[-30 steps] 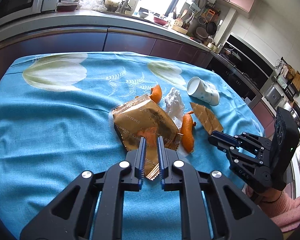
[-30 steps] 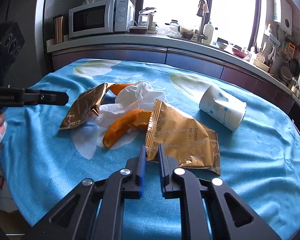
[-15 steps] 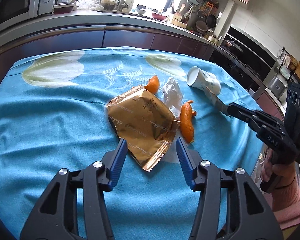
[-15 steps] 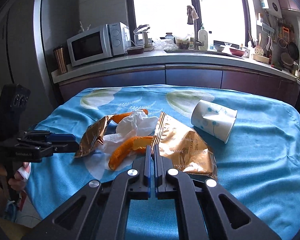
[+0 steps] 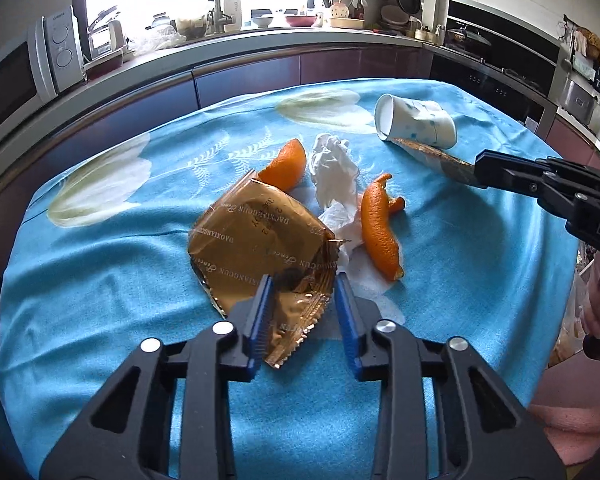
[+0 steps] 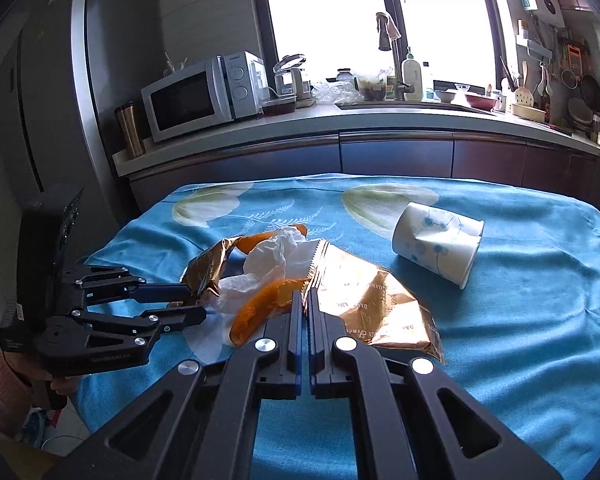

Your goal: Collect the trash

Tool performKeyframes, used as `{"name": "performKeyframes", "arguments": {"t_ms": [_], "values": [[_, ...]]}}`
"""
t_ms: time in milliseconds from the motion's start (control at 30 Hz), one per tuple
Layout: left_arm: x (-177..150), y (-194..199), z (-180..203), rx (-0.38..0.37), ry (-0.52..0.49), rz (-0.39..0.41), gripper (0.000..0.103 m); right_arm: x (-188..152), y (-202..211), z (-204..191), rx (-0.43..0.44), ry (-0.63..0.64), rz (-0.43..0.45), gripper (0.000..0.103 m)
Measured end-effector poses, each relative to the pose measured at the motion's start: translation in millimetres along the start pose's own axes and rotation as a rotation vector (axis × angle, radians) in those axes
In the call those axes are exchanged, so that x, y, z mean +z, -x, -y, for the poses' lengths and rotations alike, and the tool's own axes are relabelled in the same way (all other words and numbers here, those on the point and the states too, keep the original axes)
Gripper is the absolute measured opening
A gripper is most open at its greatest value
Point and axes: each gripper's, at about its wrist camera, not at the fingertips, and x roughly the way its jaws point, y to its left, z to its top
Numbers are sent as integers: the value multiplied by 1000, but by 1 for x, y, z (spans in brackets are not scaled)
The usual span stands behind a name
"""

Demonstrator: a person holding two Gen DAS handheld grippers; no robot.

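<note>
Trash lies on a blue tablecloth [image 5: 100, 280]. My left gripper [image 5: 302, 300] is open, its jaws either side of the near corner of a gold wrapper [image 5: 256, 236]. My right gripper [image 6: 305, 308] is shut on the edge of a second gold wrapper [image 6: 372, 304], also seen edge-on in the left wrist view [image 5: 436, 158]. Between them lie a long orange peel [image 5: 378, 228], a peel wedge [image 5: 286, 164] and crumpled white tissue [image 5: 334, 168]. A dented paper cup [image 6: 440, 248] lies on its side behind.
A kitchen counter [image 6: 380, 120] with a microwave [image 6: 196, 96] and sink runs behind the table. A fridge [image 6: 60, 100] stands at the left. The table's near edge drops to the floor by my left hand [image 6: 40, 380].
My left gripper, shut a second ago, opened and has come down around the first wrapper's corner. My right gripper closed on the second wrapper's edge and lifted it a little.
</note>
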Motion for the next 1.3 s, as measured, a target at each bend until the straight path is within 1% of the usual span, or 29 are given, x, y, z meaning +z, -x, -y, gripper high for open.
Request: {"name": "performKeyframes", "arguments": {"t_ms": [67, 133, 167, 267, 367, 633, 700, 733, 800, 833, 867, 900, 967, 1033, 1067, 1100, 1167, 1300], "values": [[-1, 1, -1, -16, 7, 7, 14, 2, 2, 1, 2, 0, 8, 1], [-2, 4, -1, -20, 10, 20, 7, 4, 4, 2, 5, 0, 18, 2], [-2, 6, -2, -22, 16, 27, 5, 5, 5, 2, 8, -1, 23, 1], [-3, 13, -5, -28, 31, 45, 3, 9, 11, 3, 17, -3, 41, 1], [-4, 25, -12, -44, 64, 73, 2, 13, 17, 2, 37, -8, 60, 1], [-9, 61, -34, -93, 163, 147, 1, 24, 28, -1, 126, -49, 89, 1], [-10, 69, -38, -106, 179, 165, 1, 26, 28, -3, 122, -43, 94, 1], [-11, 73, -39, -110, 183, 173, 1, 26, 29, -3, 119, -40, 94, 1], [-13, 78, -42, -111, 188, 180, 1, 25, 24, -2, 131, -41, 60, 3], [-14, 80, -42, -112, 188, 182, 1, 23, 21, -1, 107, -38, 47, 6], [-16, 82, -44, -109, 191, 184, 1, 20, 18, 1, 81, -38, 36, 15], [-17, 82, -44, -109, 195, 183, 1, 17, 13, 5, 68, -49, 14, 29], [-19, 82, -48, -119, 210, 179, 1, 10, 1, 15, 34, -76, -35, 41], [-22, 81, -52, -122, 226, 173, 1, 1, -9, 27, -5, -102, -79, 48], [-23, 80, -53, -119, 231, 171, 1, -4, -13, 34, -18, -128, -96, 56], [-24, 80, -54, -119, 236, 169, 1, -9, -17, 41, -14, -161, -110, 61], [-27, 80, -59, -119, 250, 164, 2, -16, -23, 52, 5, -213, -138, 61], [-29, 79, -67, -109, 278, 162, 2, -25, -33, 52, 58, -239, -173, 60]]}}
